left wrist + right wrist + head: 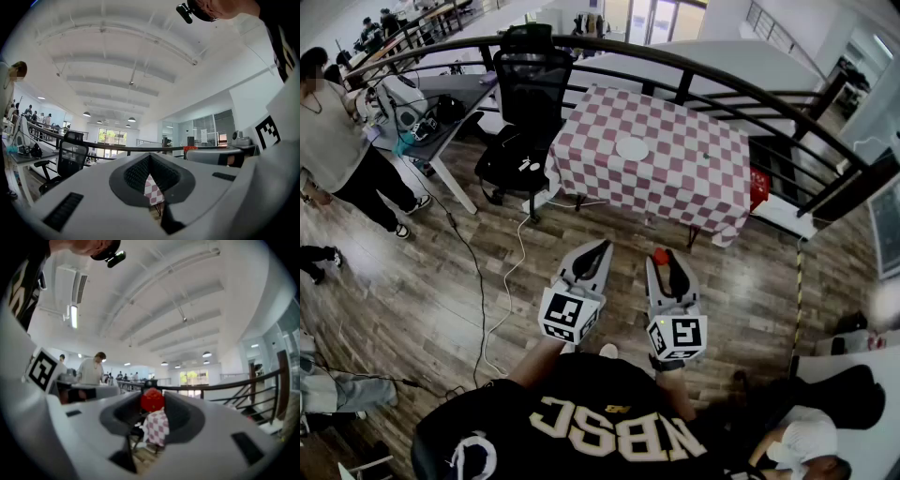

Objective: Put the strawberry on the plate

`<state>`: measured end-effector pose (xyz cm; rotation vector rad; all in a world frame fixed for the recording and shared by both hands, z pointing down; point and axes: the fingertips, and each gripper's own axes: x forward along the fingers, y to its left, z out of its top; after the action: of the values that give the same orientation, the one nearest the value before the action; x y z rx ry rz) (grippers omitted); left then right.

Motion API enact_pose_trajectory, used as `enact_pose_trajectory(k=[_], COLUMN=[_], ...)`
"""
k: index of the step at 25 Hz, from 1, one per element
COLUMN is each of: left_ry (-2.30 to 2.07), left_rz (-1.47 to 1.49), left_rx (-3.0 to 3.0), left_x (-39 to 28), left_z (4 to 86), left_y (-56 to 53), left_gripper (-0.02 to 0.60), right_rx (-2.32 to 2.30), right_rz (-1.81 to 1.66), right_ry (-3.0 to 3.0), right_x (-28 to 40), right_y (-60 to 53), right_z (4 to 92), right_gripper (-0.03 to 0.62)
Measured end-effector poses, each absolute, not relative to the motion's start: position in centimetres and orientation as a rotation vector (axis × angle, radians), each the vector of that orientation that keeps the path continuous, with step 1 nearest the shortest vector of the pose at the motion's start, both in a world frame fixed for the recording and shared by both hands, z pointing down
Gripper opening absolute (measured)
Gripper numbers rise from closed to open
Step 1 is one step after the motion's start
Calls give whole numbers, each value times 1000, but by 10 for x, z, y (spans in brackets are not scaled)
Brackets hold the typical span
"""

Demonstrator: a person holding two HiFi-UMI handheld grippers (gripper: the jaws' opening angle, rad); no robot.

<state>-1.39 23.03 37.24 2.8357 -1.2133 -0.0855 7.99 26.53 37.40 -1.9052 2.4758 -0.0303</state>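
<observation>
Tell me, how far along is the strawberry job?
Done: the strawberry is picked up, pinched between the fingers of the right gripper. In hand: it is held over the wooden floor, short of the checkered table. Left: reach the table and set it on the white plate, which looks bare.

Bright, even light; daylight from windows (654, 19) at twelve o'clock, ceiling lamps (86, 114) overhead; my views bow at edges, foreground blurred.
</observation>
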Motion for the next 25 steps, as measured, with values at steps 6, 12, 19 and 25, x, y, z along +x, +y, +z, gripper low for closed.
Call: enact_pose_trajectory(k=[6, 12, 19, 25], left_ry=[-1213, -1196, -1189, -1106], left_rz=[-81, -17, 24, 20], left_rx=[2839, 2825, 2784, 2772], left_x=[8, 19, 25, 44], left_z=[374, 397, 425, 447], left_y=[236, 249, 218, 142], left_gripper=[6, 6, 6, 6], right_rx=[-1919, -1847, -1807, -1877], right_rz=[-24, -114, -162, -212], right_ry=[2459, 2477, 2511, 2506], right_x=[112, 122, 124, 137], right_y=[276, 276, 246, 181], right_z=[379, 403, 423, 447], right_gripper=[161, 161, 160, 161])
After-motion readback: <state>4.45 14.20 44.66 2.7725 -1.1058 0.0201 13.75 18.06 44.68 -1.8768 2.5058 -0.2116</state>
